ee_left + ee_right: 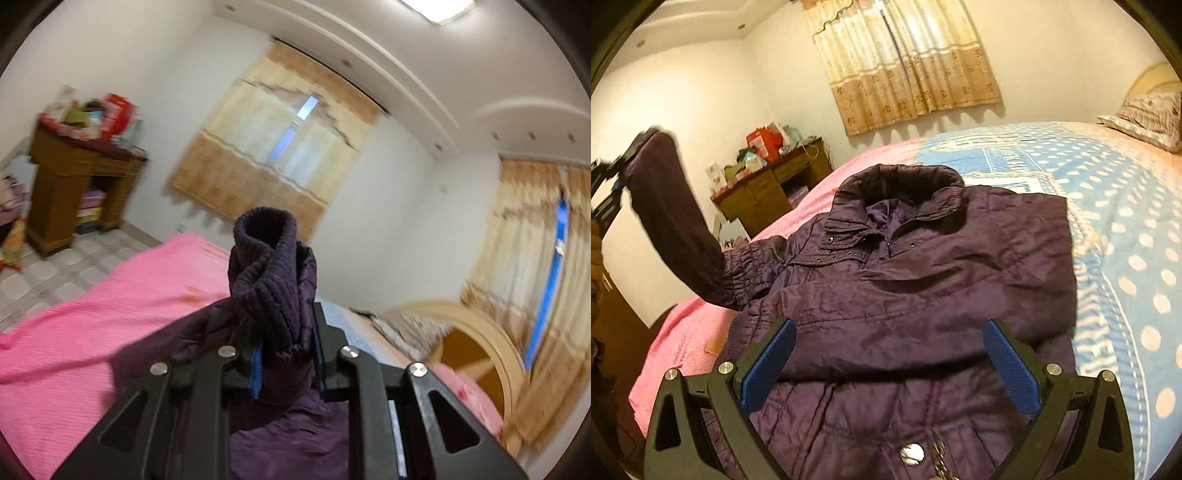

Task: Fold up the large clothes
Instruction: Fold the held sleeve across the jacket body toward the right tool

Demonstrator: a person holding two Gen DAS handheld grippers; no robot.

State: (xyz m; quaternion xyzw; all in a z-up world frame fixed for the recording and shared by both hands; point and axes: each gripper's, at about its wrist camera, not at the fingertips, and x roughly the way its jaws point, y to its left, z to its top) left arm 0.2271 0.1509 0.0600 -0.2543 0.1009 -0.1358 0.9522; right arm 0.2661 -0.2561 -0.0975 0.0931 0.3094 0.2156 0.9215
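Observation:
A dark purple padded jacket [916,288] lies front up on the bed, collar toward the far wall. Its left sleeve [676,229] is lifted off the bed, up to the left. My left gripper [286,354] is shut on that sleeve's ribbed knit cuff [266,266], which sticks up past the blue pads; the same gripper [613,173] shows at the left edge of the right wrist view. My right gripper [888,354] hovers open over the jacket's lower front, blue pads [768,365] wide apart with nothing held between them.
The bed has a pink blanket [66,350] and a blue polka-dot cover [1115,229], with a pillow [1148,118] by the headboard [476,332]. A cluttered wooden desk [768,188] stands against the wall under curtained windows [905,62]. A hand [594,240] shows at the left edge.

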